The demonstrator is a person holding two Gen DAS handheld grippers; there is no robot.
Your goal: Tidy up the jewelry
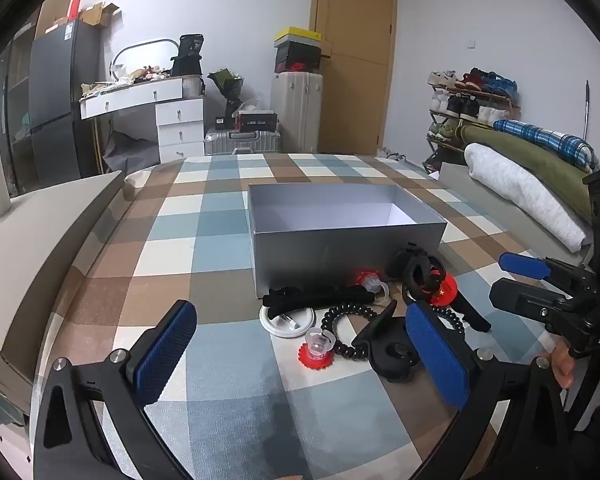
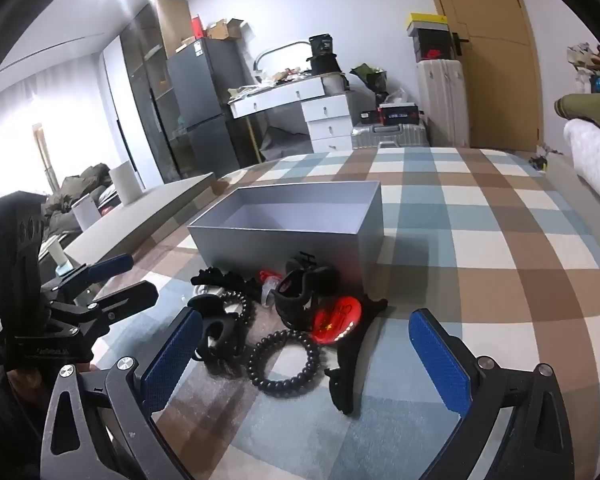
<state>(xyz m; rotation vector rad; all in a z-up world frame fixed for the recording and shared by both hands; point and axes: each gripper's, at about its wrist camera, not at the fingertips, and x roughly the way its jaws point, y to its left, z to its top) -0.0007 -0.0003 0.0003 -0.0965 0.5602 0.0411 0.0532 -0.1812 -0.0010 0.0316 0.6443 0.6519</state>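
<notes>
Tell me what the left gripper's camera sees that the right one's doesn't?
Only the left view shows the shoe rack and the white dish. Only the right view shows the bright curtained window. Both show the empty grey box, the black coil bracelet and the checked bedspread.

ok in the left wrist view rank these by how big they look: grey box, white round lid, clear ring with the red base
1. grey box
2. white round lid
3. clear ring with the red base, though it lies nearest the camera, so it is really smaller still.
</notes>
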